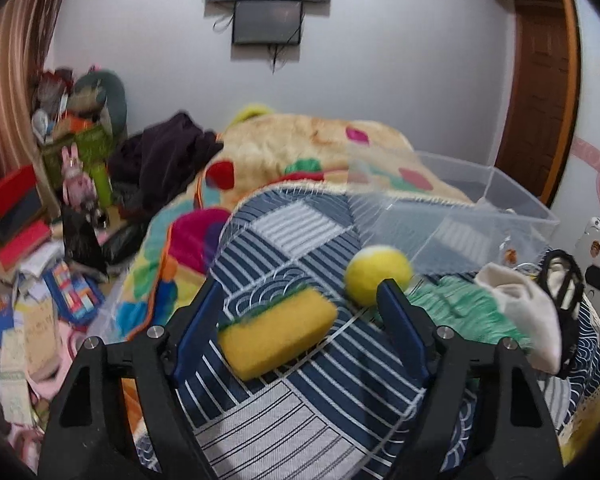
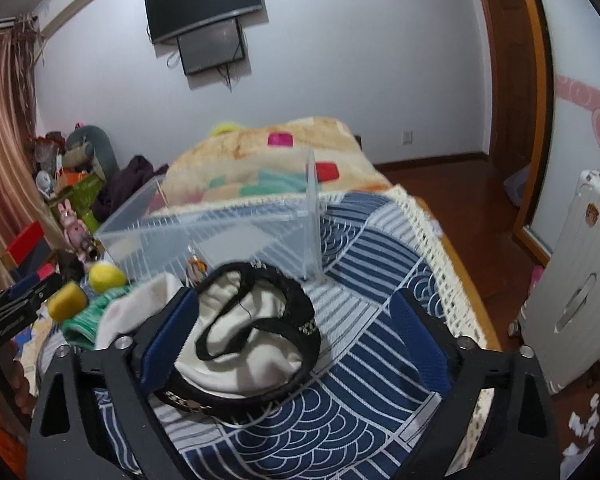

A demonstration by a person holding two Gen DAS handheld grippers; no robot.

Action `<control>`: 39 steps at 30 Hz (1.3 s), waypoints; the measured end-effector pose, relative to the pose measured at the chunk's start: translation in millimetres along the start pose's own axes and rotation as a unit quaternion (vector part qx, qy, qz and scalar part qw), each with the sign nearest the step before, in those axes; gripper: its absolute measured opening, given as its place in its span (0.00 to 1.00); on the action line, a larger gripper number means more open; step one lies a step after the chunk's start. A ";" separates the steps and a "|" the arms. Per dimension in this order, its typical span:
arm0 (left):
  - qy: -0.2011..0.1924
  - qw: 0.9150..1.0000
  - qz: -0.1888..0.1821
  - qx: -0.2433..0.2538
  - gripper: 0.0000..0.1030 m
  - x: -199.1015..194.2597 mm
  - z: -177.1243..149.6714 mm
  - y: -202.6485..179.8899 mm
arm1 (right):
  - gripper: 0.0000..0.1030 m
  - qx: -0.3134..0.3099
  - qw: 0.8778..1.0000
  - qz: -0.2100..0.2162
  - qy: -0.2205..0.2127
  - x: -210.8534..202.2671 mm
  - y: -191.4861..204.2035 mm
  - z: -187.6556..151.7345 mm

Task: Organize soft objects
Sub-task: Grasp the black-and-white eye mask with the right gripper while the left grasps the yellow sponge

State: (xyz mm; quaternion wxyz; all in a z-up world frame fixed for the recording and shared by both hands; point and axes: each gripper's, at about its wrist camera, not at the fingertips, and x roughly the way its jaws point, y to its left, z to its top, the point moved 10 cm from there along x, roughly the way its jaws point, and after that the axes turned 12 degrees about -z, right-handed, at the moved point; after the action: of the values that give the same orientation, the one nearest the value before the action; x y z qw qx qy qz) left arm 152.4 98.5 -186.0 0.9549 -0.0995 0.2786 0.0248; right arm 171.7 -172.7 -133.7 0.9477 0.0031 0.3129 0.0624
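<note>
While both claws gape wide over the patterned bedspread (image 1: 300, 420), nothing is gripped.

Between the spread fingers of the left gripper (image 1: 300, 300) lies the yellow sponge (image 1: 276, 336), nearer its left finger and apparently touching neither; the yellow ball (image 1: 374, 276) sits just beyond its right fingertip, with the green cloth (image 1: 460, 312) and white cloth (image 1: 528, 320) off to the right; the right gripper (image 2: 296, 312) stands equally wide, its left pad against the black-trimmed cream cap (image 2: 252, 332), which fills the left of the gap; the clear plastic bin (image 2: 220, 236) rests beyond, past the cap.
</note>
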 end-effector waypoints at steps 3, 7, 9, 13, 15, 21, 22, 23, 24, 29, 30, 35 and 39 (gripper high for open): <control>0.013 1.000 0.005 -0.011 0.75 9.1 -6.8 7.6 | 0.77 0.002 1.000 0.010 0.026 11.3 -1.3 -10.4; 0.019 1.000 0.009 -0.018 0.72 14.3 -11.9 12.5 | 0.59 0.008 0.998 0.028 0.059 21.3 0.3 -22.5; 0.020 1.000 0.013 -0.017 0.69 16.7 -12.8 14.4 | 0.47 0.011 0.997 0.038 0.068 23.0 2.5 -25.6; 0.023 0.999 0.018 -0.018 0.59 17.2 -14.0 16.6 | 0.32 0.004 0.997 0.044 0.066 18.9 6.1 -27.8; 0.022 0.999 0.018 -0.018 0.56 15.9 -13.1 16.7 | 0.25 -0.001 0.997 0.044 0.060 16.8 7.2 -25.2; 0.014 1.000 -0.012 -0.016 0.51 7.2 -6.2 0.7 | 0.19 -0.006 0.999 0.041 0.035 7.3 9.1 -11.8; 0.010 1.000 -0.014 -0.009 0.51 4.5 -3.5 -2.9 | 0.18 -0.008 0.999 0.041 0.028 4.5 9.3 -9.2; 0.005 1.000 -0.016 -0.003 0.51 1.5 -0.6 -7.5 | 0.18 -0.008 0.999 0.041 0.023 2.9 10.0 -6.5; -0.001 1.000 -0.021 0.002 0.51 -2.1 2.8 -12.6 | 0.18 -0.009 0.999 0.042 0.018 0.5 10.6 -4.1; -0.022 0.998 -0.049 0.016 0.51 -14.3 19.9 -35.3 | 0.17 -0.012 0.999 0.047 -0.009 -12.7 13.4 9.1; -0.025 0.998 -0.055 0.019 0.51 -15.7 23.7 -39.9 | 0.17 -0.012 0.999 0.048 -0.013 -15.4 14.7 11.5; -0.042 0.996 -0.071 0.036 0.51 -18.8 41.9 -60.0 | 0.15 -0.012 0.997 0.057 -0.049 -30.9 19.1 34.4; -0.048 0.994 -0.091 0.039 0.51 -15.8 57.3 -71.0 | 0.13 -0.024 0.996 0.053 -0.070 -34.0 23.3 47.5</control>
State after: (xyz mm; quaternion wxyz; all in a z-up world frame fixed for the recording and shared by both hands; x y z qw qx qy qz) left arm 176.6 40.8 -117.7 0.9685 -0.0859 0.2235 -0.0681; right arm 170.1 -152.1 -74.3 0.9623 0.0015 0.2440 0.1199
